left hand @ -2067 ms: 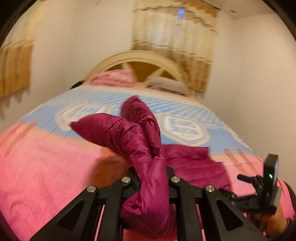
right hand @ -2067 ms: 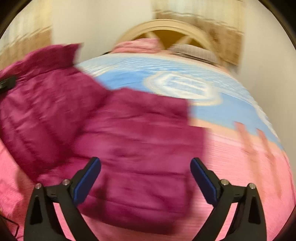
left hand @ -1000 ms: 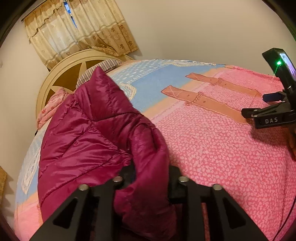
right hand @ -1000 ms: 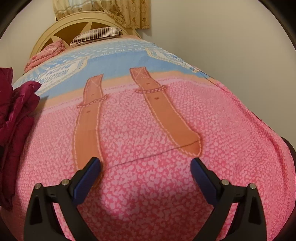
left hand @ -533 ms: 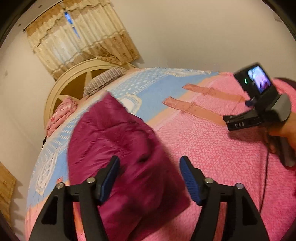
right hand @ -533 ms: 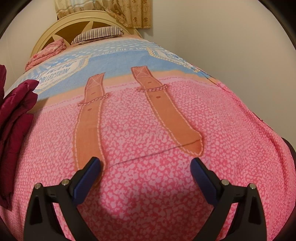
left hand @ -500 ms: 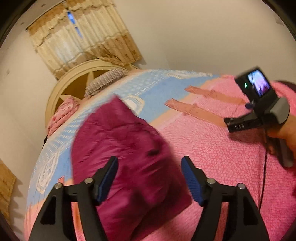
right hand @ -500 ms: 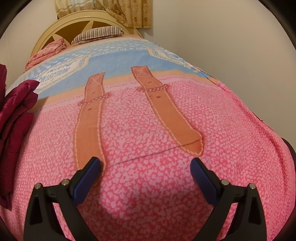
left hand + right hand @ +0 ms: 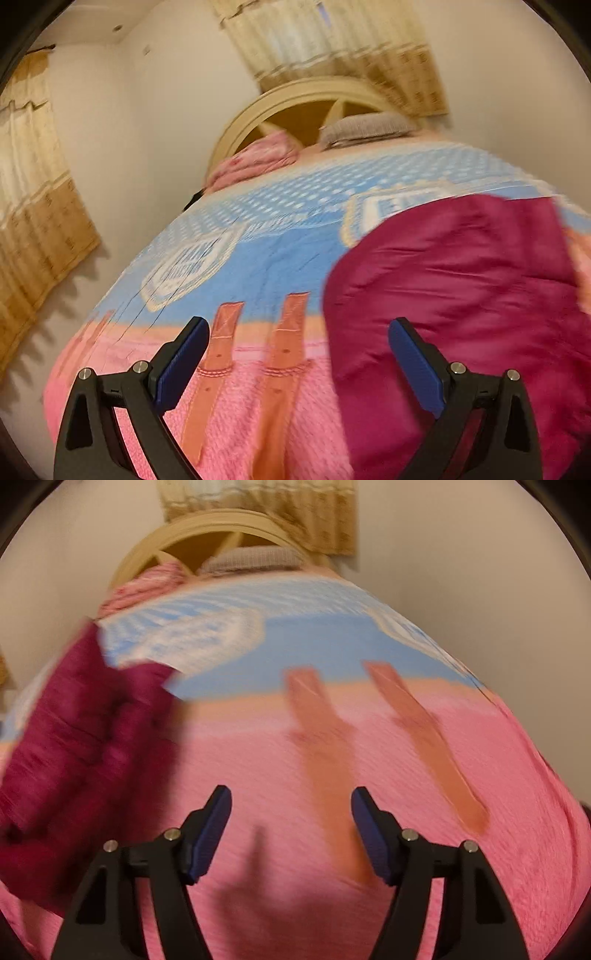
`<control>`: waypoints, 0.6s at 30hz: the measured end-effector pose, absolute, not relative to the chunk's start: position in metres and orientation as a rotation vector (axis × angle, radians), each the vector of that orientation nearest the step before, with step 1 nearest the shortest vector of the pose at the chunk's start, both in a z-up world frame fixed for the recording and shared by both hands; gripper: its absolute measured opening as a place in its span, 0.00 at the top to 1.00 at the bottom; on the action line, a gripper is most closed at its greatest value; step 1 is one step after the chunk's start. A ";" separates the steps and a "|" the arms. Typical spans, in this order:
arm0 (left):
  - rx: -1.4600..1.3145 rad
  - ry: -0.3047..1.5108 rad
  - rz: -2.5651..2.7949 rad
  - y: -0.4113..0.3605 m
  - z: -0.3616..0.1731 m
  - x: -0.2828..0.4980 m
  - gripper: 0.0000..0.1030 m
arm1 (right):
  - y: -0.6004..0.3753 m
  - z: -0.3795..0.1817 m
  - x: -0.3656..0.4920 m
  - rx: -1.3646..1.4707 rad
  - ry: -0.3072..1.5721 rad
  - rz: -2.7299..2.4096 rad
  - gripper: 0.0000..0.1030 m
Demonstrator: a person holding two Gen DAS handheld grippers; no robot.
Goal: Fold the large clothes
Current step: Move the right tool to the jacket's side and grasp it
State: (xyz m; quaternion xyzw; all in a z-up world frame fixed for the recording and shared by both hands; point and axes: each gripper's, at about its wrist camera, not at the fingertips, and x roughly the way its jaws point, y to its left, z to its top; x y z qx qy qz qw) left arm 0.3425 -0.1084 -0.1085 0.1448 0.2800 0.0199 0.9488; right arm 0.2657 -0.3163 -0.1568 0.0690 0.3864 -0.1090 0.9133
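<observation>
A magenta puffer jacket [image 9: 461,291] lies bundled on the bed, at the right in the left wrist view and at the left in the right wrist view [image 9: 77,746]. My left gripper [image 9: 299,362] is open and empty, with its right finger over the jacket's edge. My right gripper [image 9: 291,834] is open and empty over bare pink bedspread, to the right of the jacket. Both views are motion-blurred.
The bed has a pink and blue bedspread [image 9: 240,406] with orange strap prints [image 9: 325,738]. Pillows [image 9: 365,127] and a pink folded blanket [image 9: 255,158] lie by the arched headboard [image 9: 306,96]. Walls and curtains [image 9: 33,206] surround the bed.
My left gripper let go of the jacket and opened; it has now swung left, so the jacket sits at the right. My right gripper's fingers have narrowed and it has turned towards the jacket.
</observation>
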 end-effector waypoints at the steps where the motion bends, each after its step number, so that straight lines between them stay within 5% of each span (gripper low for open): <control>1: 0.292 0.575 0.052 -0.109 -0.111 0.350 0.05 | -0.303 -0.140 0.275 0.133 0.769 -0.207 0.32; 9: 0.237 0.633 0.046 -0.125 -0.119 0.378 0.05 | -0.226 -0.059 0.337 0.145 0.651 -0.142 0.33; 18: 0.148 0.679 0.010 -0.130 -0.131 0.400 0.05 | -0.230 -0.140 0.372 0.197 0.770 -0.198 0.38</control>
